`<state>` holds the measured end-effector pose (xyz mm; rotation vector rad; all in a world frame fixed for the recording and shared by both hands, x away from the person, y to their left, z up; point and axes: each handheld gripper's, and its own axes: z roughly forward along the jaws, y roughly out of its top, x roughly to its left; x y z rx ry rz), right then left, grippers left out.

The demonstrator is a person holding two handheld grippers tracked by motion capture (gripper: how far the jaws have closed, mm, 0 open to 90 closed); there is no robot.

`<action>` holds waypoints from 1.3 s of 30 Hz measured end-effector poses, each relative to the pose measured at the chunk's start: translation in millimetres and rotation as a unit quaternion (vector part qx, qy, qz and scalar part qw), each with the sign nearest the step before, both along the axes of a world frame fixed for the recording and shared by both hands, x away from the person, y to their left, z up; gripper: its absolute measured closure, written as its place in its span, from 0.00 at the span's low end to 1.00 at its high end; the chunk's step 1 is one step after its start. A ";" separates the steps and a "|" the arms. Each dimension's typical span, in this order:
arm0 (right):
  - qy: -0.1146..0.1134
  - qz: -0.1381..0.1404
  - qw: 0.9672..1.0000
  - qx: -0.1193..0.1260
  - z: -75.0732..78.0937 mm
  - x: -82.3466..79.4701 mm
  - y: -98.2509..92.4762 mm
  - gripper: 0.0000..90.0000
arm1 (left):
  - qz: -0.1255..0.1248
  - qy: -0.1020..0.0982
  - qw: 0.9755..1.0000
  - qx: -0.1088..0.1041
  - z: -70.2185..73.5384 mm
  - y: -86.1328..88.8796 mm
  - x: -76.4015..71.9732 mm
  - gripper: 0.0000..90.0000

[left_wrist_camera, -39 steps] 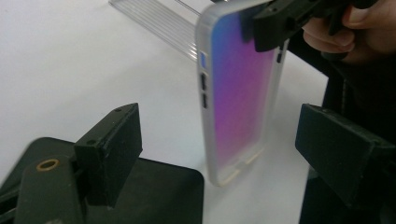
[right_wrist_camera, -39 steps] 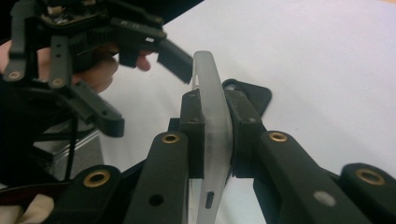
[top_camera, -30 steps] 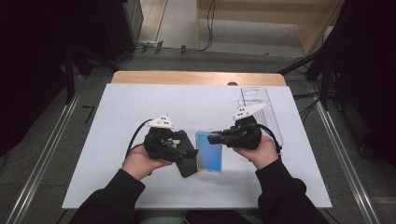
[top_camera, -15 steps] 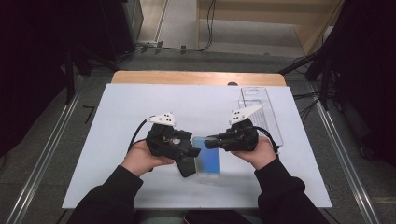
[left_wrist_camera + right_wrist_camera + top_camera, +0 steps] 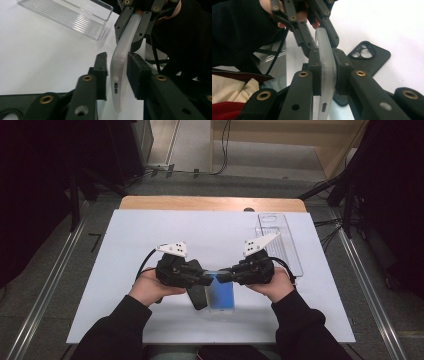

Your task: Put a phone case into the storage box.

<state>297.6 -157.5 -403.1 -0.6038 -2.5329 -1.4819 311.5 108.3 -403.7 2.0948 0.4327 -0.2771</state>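
A frosted translucent phone case (image 5: 222, 296), blue-tinted from above, hangs just over the white table between both grippers. My right gripper (image 5: 226, 275) is shut on it, its pads clamping the case's edge (image 5: 325, 57). From the opposite side my left gripper (image 5: 210, 279) has just been closing, and its pads now sit against the case (image 5: 120, 62). In the left gripper view, the right gripper (image 5: 136, 23) grips the case's far end. A black phone case (image 5: 198, 298) lies flat on the table under the left gripper, its camera cut-out (image 5: 362, 52) facing up.
A clear ribbed plastic tray (image 5: 278, 240) stands at the back right of the white table sheet (image 5: 150, 235), and it also shows in the left gripper view (image 5: 75, 17). A wooden strip (image 5: 210, 203) runs along the far edge. Both hands rest near the front middle.
The left gripper's jaws have closed in on the translucent case that the right gripper holds. Neither hand has shifted noticeably.
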 end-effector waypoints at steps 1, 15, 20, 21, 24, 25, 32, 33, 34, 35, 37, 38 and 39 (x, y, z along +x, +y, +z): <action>0.002 0.004 1.000 0.001 0.0 0.0 0.0 0.85 | -0.003 0.003 1.000 0.002 0.4 -0.2 0.4 0.85; 0.008 0.002 1.000 0.021 0.7 -0.1 -4.1 0.62 | 0.005 0.026 1.000 -0.012 6.3 10.4 4.6 0.90; 0.010 -0.015 1.000 0.017 -1.9 -0.9 -5.3 0.47 | 0.042 0.047 0.998 -0.004 10.4 15.9 8.2 0.90; 0.008 -0.021 1.000 0.014 -2.7 -0.9 -5.6 0.43 | 0.048 0.046 0.998 -0.002 10.8 16.9 8.2 0.90; 0.009 -0.039 0.999 0.011 -4.4 -0.3 -6.7 0.36 | 0.062 0.048 0.997 0.000 12.4 18.9 9.1 0.90; 0.007 -0.045 0.999 0.010 -4.7 -0.4 -7.0 0.34 | 0.066 0.047 0.997 0.002 12.9 19.2 9.1 0.90; -0.001 -0.049 0.999 0.007 -6.7 -2.8 -4.9 0.28 | 0.110 0.042 0.993 0.002 18.4 22.6 9.5 0.90; -0.005 -0.045 0.999 0.007 -7.4 -3.2 -4.6 0.27 | 0.117 0.042 0.992 0.004 19.1 23.0 9.5 0.90; -0.008 -0.044 0.999 0.008 -7.7 -3.9 -4.3 0.25 | 0.127 0.046 0.991 0.005 19.8 23.2 9.7 0.90; -0.012 -0.048 0.999 0.006 -8.2 -4.1 -3.9 0.20 | 0.131 0.047 0.990 0.007 20.3 23.7 9.9 0.90; -0.016 -0.055 0.998 0.008 -9.6 -4.3 -2.8 0.09 | 0.135 0.045 0.990 0.004 20.9 24.0 9.5 0.90; -0.018 -0.060 0.998 0.002 -9.8 -4.3 -1.9 0.00 | 0.137 0.044 0.990 0.003 21.3 23.9 9.1 0.90; -0.023 -0.068 0.997 -0.004 -10.0 -4.5 -0.7 0.00 | 0.142 0.043 0.989 0.004 21.9 23.2 8.7 0.90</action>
